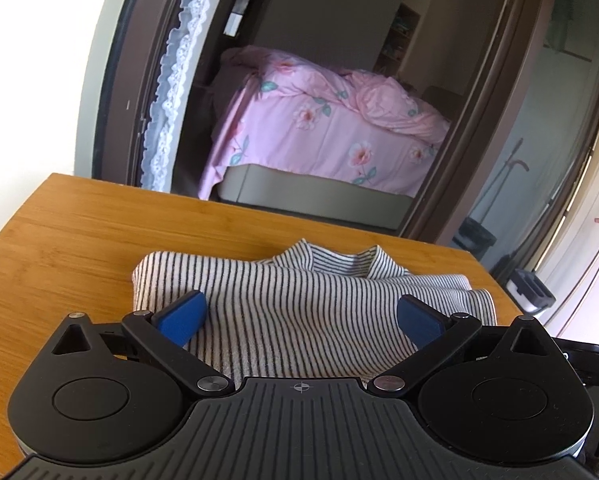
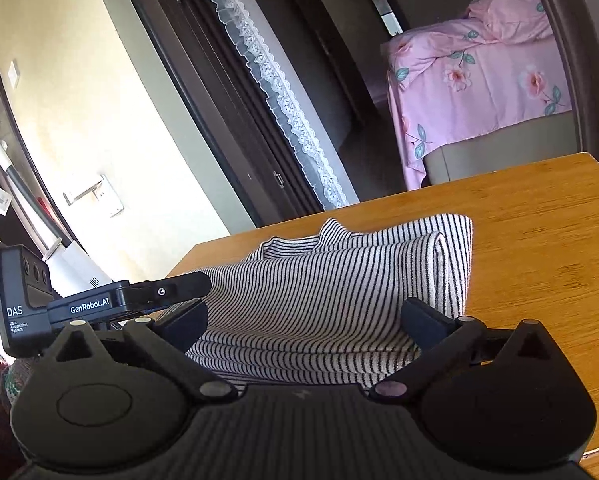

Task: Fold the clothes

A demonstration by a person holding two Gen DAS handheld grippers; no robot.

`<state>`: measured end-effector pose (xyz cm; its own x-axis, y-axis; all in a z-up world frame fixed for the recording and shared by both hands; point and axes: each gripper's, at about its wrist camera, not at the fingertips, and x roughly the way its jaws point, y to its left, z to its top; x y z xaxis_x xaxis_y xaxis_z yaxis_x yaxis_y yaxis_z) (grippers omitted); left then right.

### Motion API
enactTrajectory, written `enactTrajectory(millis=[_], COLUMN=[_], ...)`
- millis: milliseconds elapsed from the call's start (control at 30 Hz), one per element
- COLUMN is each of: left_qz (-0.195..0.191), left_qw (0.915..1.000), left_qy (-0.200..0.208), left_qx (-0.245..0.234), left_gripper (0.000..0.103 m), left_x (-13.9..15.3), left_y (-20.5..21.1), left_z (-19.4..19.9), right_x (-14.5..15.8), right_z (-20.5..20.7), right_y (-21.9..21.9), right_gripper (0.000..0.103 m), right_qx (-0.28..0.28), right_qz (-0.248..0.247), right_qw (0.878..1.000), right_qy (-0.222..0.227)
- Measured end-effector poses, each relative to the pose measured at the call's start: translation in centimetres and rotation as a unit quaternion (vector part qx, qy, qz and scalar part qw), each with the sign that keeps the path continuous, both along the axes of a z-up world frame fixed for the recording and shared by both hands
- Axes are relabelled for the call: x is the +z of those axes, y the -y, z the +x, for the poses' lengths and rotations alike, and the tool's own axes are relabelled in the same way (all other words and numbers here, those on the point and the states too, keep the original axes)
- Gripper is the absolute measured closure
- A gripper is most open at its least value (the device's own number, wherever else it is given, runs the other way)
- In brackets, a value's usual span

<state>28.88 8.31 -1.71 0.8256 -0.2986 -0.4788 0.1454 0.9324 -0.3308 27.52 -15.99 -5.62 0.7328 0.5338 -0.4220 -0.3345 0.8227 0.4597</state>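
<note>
Stripes fill the left wrist view: the striped shirt [image 1: 299,300] is seen folded on the wooden table [image 1: 79,240], the left gripper [image 1: 299,316] spread wide, nothing clamped. From the right wrist, the right gripper [image 2: 305,320] is likewise splayed, empty; a last tidy or a fresh garment is judged next.

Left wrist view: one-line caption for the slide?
Open left gripper poised over a folded black-and-white striped knit top on a light wooden table.
</note>
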Motion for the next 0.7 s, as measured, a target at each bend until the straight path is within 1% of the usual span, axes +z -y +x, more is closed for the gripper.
enactTrajectory(millis=[100,200,233,267,333,367,400,467,533,567,600,633,700], left_qz=[0.007,0.031,0.040,0.040,0.034,0.031,0.027,0.018,0.012,0.005,-0.003,-0.011,-0.010], left_qw=[1.0000,0.9991,0.9986,0.9981,0.9970,0.9963,0.9956,0.9935,0.9909,0.9898,0.9887,0.9874,0.9865], left_qy=[-0.005,-0.024,-0.031,-0.040,-0.060,-0.070,-0.083,-0.111,-0.134,-0.142,-0.149,-0.156,-0.161], left_qx=[-0.003,0.012,0.017,0.023,0.035,0.041,0.035,0.013,-0.002,-0.009,-0.016,-0.022,-0.026], left_gripper=[0.000,0.000,0.000,0.000,0.000,0.000,0.000,0.002,0.012,0.014,0.017,0.017,0.017], left_x=[0.1,0.8,1.0,1.4,2.4,2.9,3.0,3.1,2.8,2.5,2.2,1.9,1.4], left_y=[0.1,-0.1,-0.2,-0.8,-2.5,-3.3,-4.0,-5.2,-5.7,-5.8,-5.8,-5.8,-5.6], left_z=[0.2,0.2,0.3,0.2,0.1,0.1,0.2,0.6,1.2,1.6,1.9,2.2,3.1], right_x=[-0.1,0.0,0.3,0.7,2.4,3.2,3.9,4.4,4.1,3.7,3.2,2.8,1.8], right_z=[0.0,-0.1,-0.3,-0.4,-0.3,-0.3,0.3,2.0,3.9,4.7,5.4,5.9,7.1], right_y=[0.2,0.1,0.1,0.1,0.6,0.9,1.3,2.4,3.4,3.8,4.1,4.5,5.1], right_gripper=[0.000,0.000,0.001,0.003,0.007,0.011,0.018,0.025,0.025,0.025,0.025,0.025,0.025], right_qx=[0.000,-0.003,-0.007,-0.012,-0.022,-0.027,-0.032,-0.038,-0.043,-0.048,-0.053,-0.054,-0.047], right_qz=[0.000,-0.011,-0.022,-0.034,-0.075,-0.096,-0.111,-0.124,-0.132,-0.135,-0.133,-0.126,-0.099], right_qw=[1.000,1.000,1.000,0.999,0.997,0.995,0.993,0.991,0.989,0.988,0.986,0.986,0.987], right_qy=[-0.001,-0.001,-0.001,-0.001,0.014,0.022,0.019,-0.006,-0.044,-0.064,-0.080,-0.092,-0.119])
